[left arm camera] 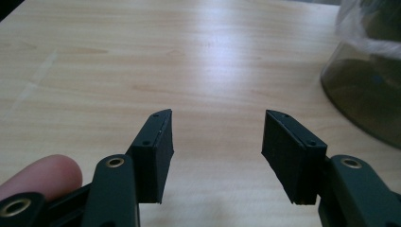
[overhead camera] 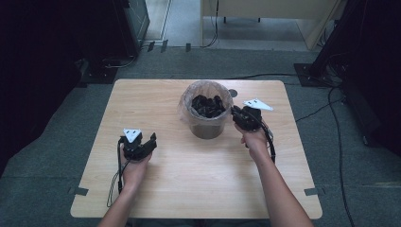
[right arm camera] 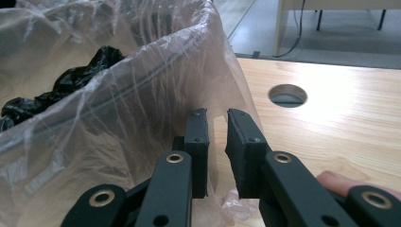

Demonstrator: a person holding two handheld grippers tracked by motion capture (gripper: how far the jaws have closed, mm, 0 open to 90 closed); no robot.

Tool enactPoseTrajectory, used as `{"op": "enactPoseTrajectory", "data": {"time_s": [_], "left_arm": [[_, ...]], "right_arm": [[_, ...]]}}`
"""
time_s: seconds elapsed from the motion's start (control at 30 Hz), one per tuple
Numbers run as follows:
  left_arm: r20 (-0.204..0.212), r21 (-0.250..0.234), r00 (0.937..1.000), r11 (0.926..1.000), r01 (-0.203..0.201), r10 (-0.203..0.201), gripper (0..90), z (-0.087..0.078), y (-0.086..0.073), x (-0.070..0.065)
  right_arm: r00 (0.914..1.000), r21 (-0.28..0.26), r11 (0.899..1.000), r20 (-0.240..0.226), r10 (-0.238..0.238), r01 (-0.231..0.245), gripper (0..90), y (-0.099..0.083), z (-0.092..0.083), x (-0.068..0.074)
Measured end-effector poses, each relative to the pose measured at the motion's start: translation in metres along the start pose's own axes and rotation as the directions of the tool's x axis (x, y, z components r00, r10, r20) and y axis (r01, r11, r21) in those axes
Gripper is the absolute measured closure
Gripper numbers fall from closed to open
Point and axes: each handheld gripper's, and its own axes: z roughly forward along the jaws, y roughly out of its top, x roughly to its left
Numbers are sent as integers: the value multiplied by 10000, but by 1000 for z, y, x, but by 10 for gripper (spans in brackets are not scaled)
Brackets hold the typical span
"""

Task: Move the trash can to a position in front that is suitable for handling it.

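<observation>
A dark round bin (overhead camera: 206,128) lined with a clear plastic bag (right arm camera: 118,99) stands at the table's far middle. Crumpled black material (overhead camera: 208,105) lies inside it, also seen in the right gripper view (right arm camera: 75,80). My right gripper (overhead camera: 235,112) is at the bin's right rim. In its own view the right gripper (right arm camera: 216,116) has its jaws a narrow gap apart, and the liner's hanging edge runs by that gap without being pressed. My left gripper (overhead camera: 151,140) rests low over the table to the bin's left, apart from it. Its jaws stand open around bare wood (left arm camera: 217,118), with the bin's wall (left arm camera: 369,90) off to the right.
The light wooden table (overhead camera: 189,179) has a round cable hole (overhead camera: 232,92) behind the bin, near the right gripper (right arm camera: 287,94). Cables trail on the grey floor (overhead camera: 326,109) to the right. Dark equipment stands at both sides.
</observation>
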Motion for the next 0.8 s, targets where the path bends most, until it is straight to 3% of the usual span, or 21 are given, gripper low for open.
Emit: {"op": "enactPoseTrajectory", "data": {"time_s": [0.13, 0.23, 0.47, 0.6, 0.67, 0.8], "left_arm": [[220, -175, 9992, 9992, 352, -348, 456, 10, 15, -9], [387, -219, 9979, 9984, 527, -518, 486, 18, 29, -15], [316, -212, 9979, 9981, 574, -568, 558, 44, 53, -32], [266, -385, 9972, 9967, 710, -700, 668, 60, 63, -44], [504, -517, 9955, 9953, 823, -797, 741, 64, 69, -52], [1048, -609, 9938, 9972, 426, -360, 816, 73, 77, -70]], "right_arm": [[9998, 21, 9998, -111, -183, 183, 791, -3, 5, 11], [9986, -163, 9996, 479, -242, 250, 767, -2, 7, 14], [9907, -379, 9987, 1309, 379, -332, 771, 2, 18, 13], [9895, -377, 9981, 1345, 535, -488, 783, 3, 27, 17], [9872, -385, 9975, 1460, 650, -599, 796, 4, 31, 18], [9873, -290, 9940, 1161, 1082, -1055, 831, 4, 38, 13]]}}
